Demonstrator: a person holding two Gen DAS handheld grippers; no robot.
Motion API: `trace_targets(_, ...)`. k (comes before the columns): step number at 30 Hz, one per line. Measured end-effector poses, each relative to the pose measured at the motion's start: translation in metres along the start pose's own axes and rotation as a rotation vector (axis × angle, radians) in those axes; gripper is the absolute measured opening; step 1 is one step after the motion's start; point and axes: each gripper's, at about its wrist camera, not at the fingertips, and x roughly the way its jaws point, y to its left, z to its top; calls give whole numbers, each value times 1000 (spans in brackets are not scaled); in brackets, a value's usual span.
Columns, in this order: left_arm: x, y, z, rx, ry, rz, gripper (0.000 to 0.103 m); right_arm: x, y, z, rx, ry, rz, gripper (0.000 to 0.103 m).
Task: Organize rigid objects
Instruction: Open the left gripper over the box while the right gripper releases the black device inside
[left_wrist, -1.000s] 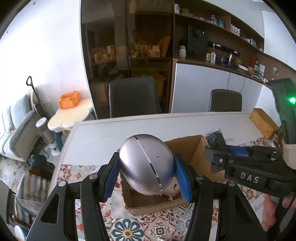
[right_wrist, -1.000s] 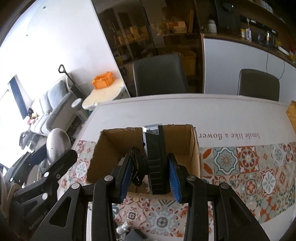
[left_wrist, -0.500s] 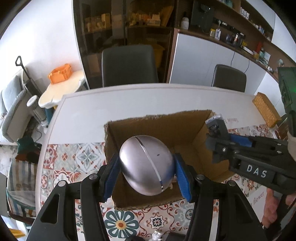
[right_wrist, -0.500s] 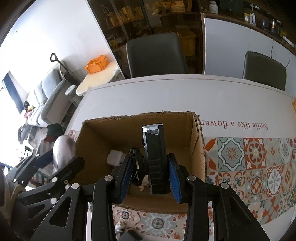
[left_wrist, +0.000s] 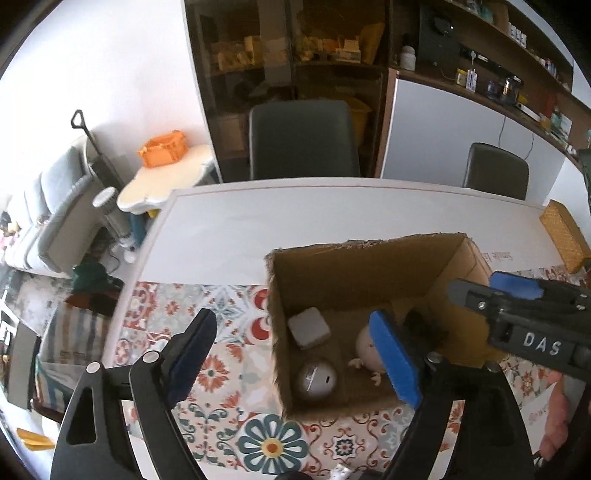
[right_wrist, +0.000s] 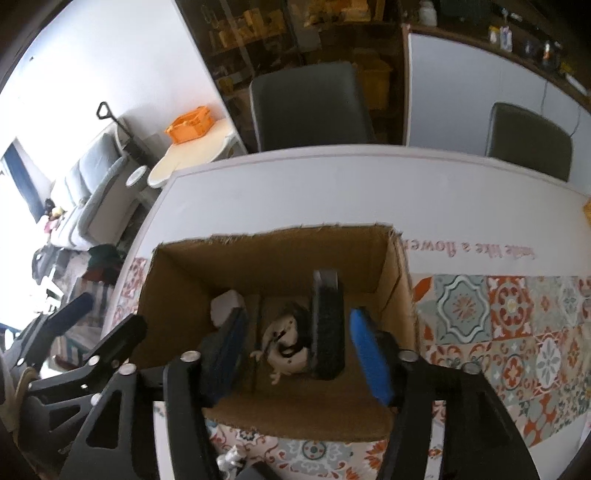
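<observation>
An open cardboard box (left_wrist: 362, 269) (right_wrist: 269, 254) stands on the patterned table mat. In the left wrist view a silver egg-shaped object (left_wrist: 317, 377), a white cube (left_wrist: 308, 328) and a pale doll figure (left_wrist: 365, 350) lie on its floor. My left gripper (left_wrist: 295, 358) is open and empty above the box's near left corner. My right gripper (right_wrist: 297, 349) is open over the box; it also shows in the left wrist view (left_wrist: 517, 295). A black rectangular device (right_wrist: 327, 325) stands between its fingers, apart from both pads, beside the doll (right_wrist: 284, 347).
The white table (left_wrist: 295, 218) runs behind the box, with two dark chairs (left_wrist: 303, 140) past its far edge. A wicker basket (left_wrist: 563, 236) sits at the table's right end. A small white figure (right_wrist: 231, 458) lies on the mat in front of the box.
My left gripper has opened and the silver egg now lies in the box. My right gripper has opened and let go of the black device, which is now lower in the box.
</observation>
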Motion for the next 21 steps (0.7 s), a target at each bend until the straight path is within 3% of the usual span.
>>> trace_targets(6,-20,4,-14,20,-46,56,93,-19,5,-12,3,-28,-34,64)
trace_targets(21,-66,21,-55,-43,-72,21,98,-72,23,-61,-7,-90,-10,70)
